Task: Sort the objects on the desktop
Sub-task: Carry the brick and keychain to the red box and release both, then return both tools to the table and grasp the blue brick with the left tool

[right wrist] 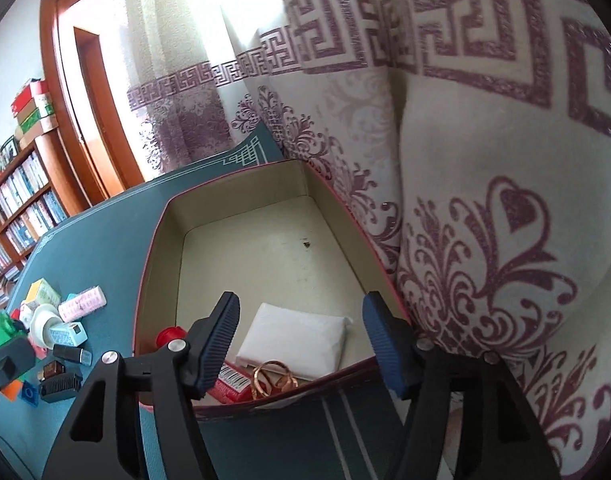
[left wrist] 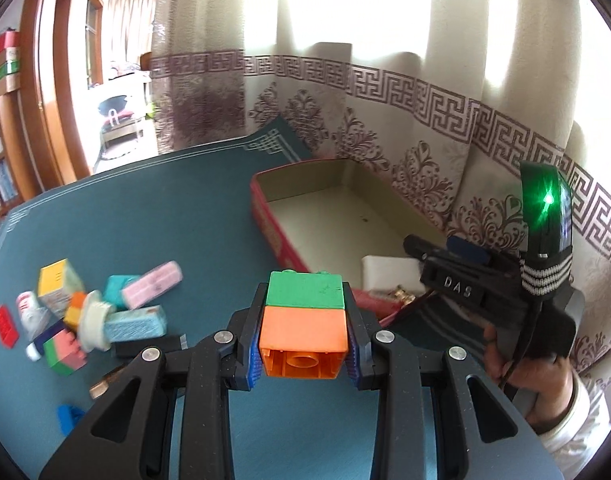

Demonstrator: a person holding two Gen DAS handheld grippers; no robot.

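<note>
Pile (left wrist: 93, 312): mixed small things lie near the left edge of the green mat (left wrist: 165, 208), well apart from the box.
Left gripper (left wrist: 304, 334): clenched on a stacked block (left wrist: 303, 312), green half over orange, held above the mat's middle.
Key relation: the box (left wrist: 265, 216) lies ahead and to the right of the held block, its long side running away toward the curtain; the near left wall stands between them.
Right gripper (right wrist: 301, 344): released, nothing between the jaws, over the box's near end, where a white packet (right wrist: 297, 340) and gold rings (right wrist: 271, 378) lie.
Nearer hand: right, though the left carries the block.
</note>
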